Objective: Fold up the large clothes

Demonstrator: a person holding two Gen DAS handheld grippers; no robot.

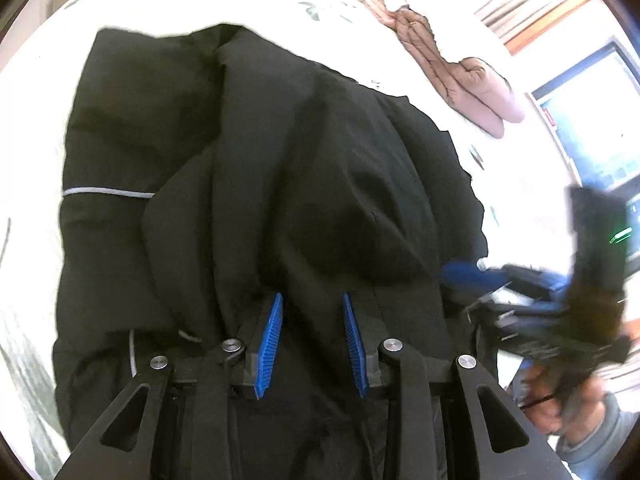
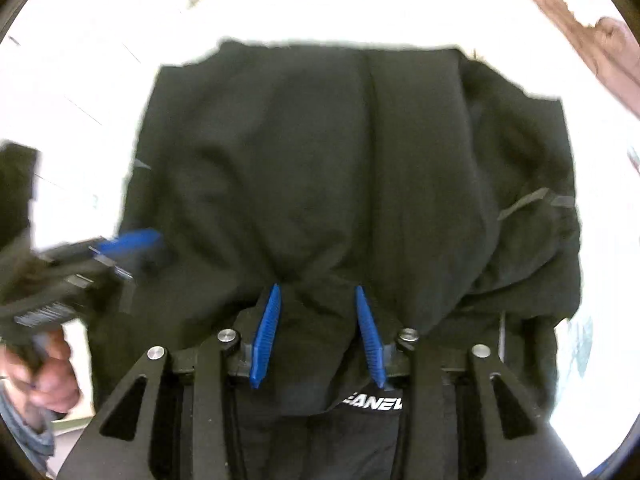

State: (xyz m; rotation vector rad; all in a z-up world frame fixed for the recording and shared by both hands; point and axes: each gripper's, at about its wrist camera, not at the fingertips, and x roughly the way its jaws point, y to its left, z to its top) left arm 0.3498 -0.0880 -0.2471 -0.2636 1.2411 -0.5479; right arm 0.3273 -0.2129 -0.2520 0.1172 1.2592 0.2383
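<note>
A large black jacket (image 1: pixel 248 168) with thin grey reflective stripes lies partly folded on a white bed; it also fills the right wrist view (image 2: pixel 340 160). My left gripper (image 1: pixel 312 300) is over the near part of the jacket, its blue pads apart, with black cloth bunched between them. My right gripper (image 2: pixel 318 292) stands the same way, pads apart with a ridge of cloth between them. Each gripper shows blurred in the other's view, the right one at the jacket's right edge (image 1: pixel 472 276), the left one at its left edge (image 2: pixel 128 244).
A pink quilted garment (image 1: pixel 460 76) lies on the white bedsheet (image 1: pixel 180 4) at the far right, also in the right wrist view (image 2: pixel 592 36). A window and shelves stand beyond the bed on the right. A white label reads on the jacket's near hem (image 2: pixel 372 402).
</note>
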